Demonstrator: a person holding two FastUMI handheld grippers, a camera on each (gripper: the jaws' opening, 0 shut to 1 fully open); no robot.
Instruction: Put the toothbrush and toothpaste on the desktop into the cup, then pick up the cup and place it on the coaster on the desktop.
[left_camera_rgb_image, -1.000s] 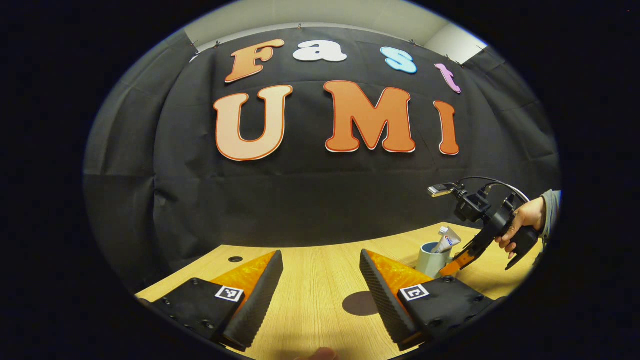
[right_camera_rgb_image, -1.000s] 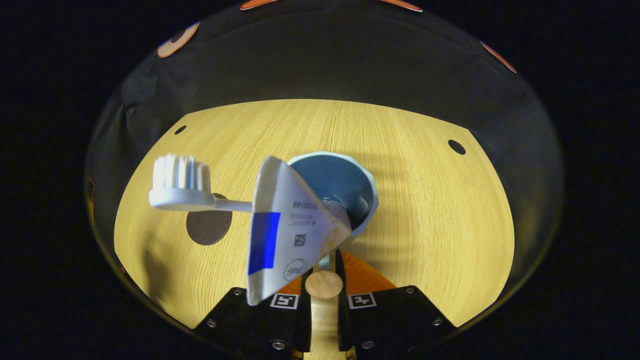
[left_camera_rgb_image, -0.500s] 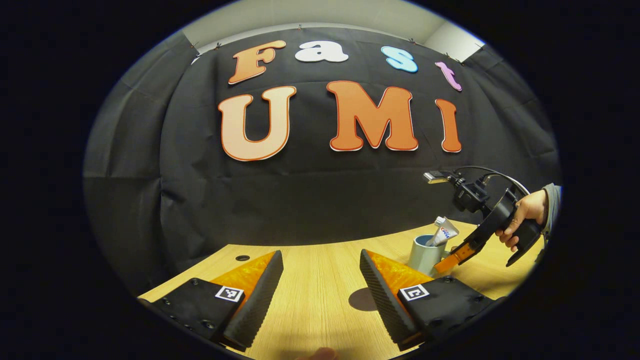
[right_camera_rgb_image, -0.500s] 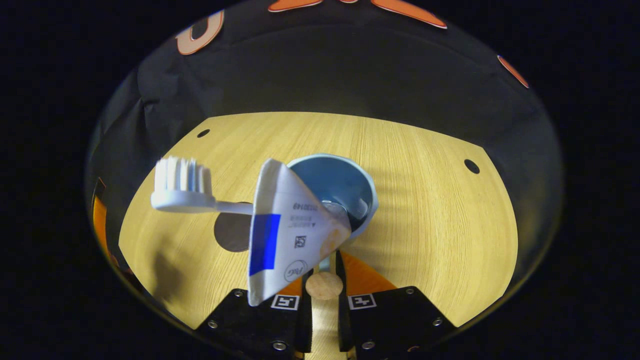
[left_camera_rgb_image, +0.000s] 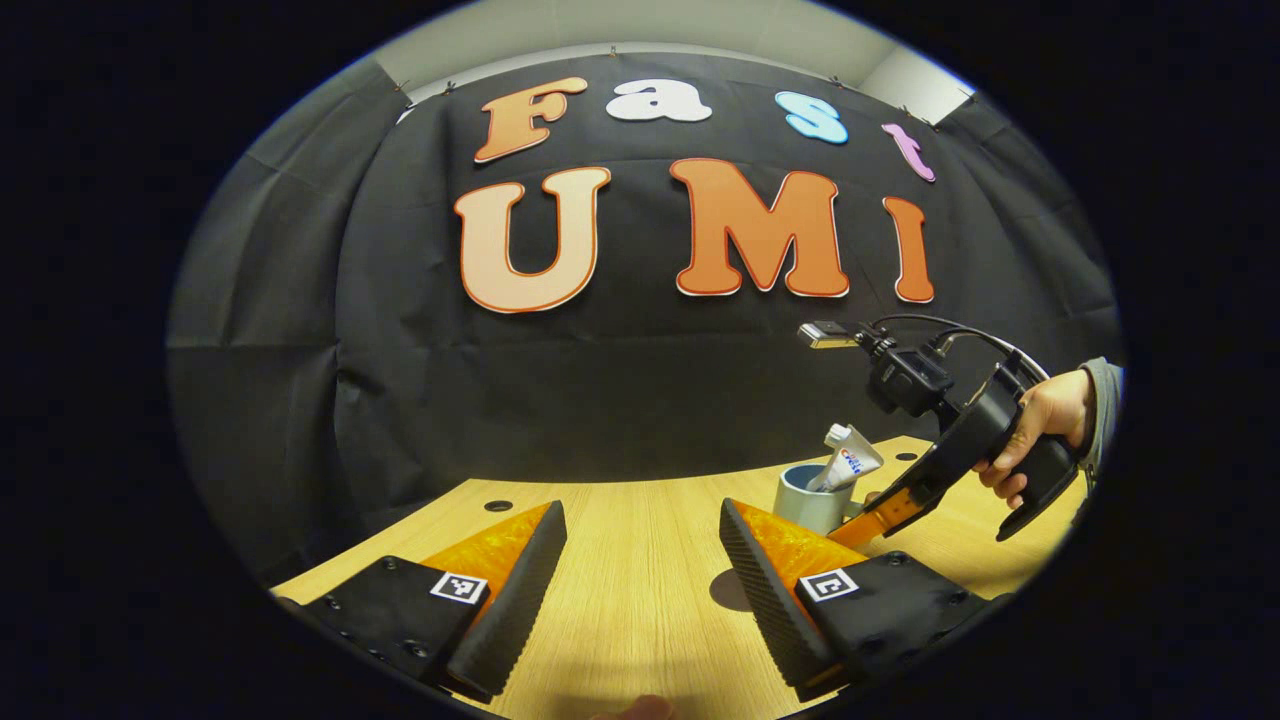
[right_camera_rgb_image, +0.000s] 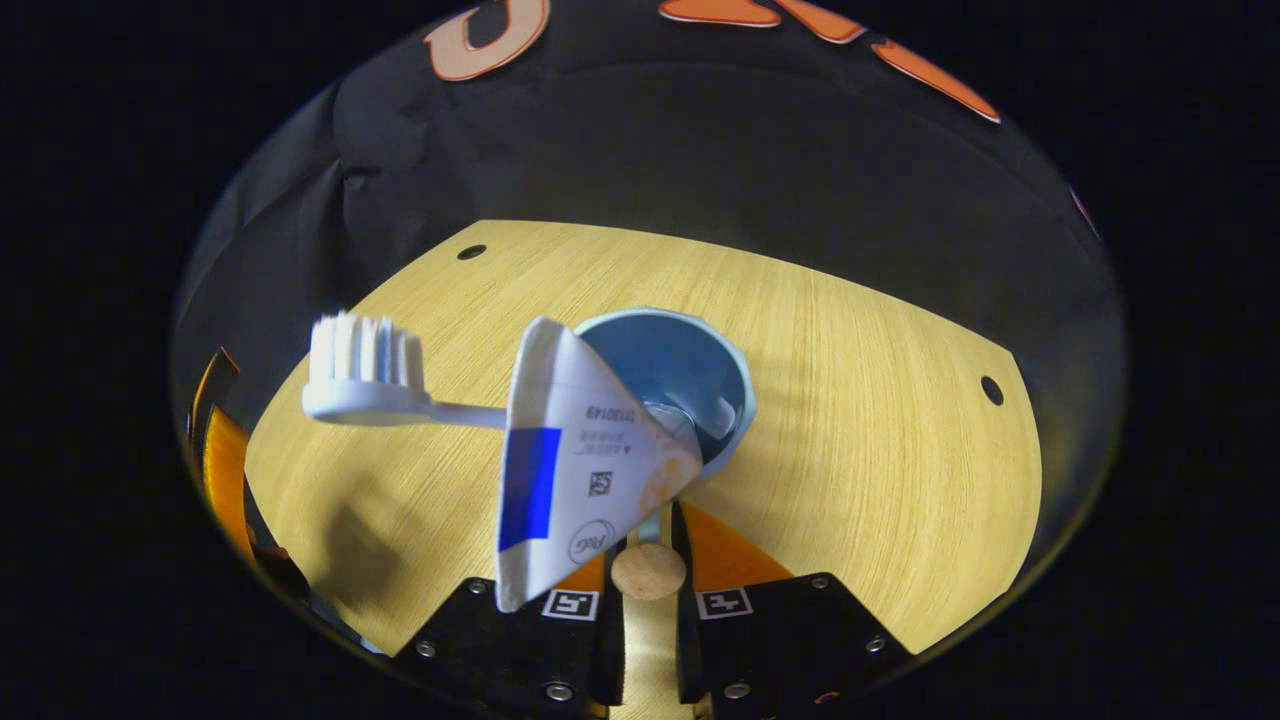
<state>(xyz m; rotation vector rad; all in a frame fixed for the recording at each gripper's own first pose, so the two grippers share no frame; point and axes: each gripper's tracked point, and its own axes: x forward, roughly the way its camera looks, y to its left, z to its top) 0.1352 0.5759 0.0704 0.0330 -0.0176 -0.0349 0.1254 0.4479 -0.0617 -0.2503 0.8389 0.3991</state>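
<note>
A pale blue cup holds a white toothpaste tube and a toothbrush whose bristled head sticks out to the left. My right gripper is shut on the cup's near wall. In the left gripper view the right gripper, in a person's hand, carries the cup with the tube leaning out of it. A dark round coaster lies on the table, partly behind a finger. My left gripper is open low over the table, holding nothing.
The wooden table ends at the black cloth wall behind. Small round holes mark the table's far corners. A part of the left gripper shows at the left edge of the right gripper view.
The right gripper has carried the cup with the toothbrush and toothpaste leftward, closer to the coaster and the left gripper. The left gripper has stayed open and nearly still.
</note>
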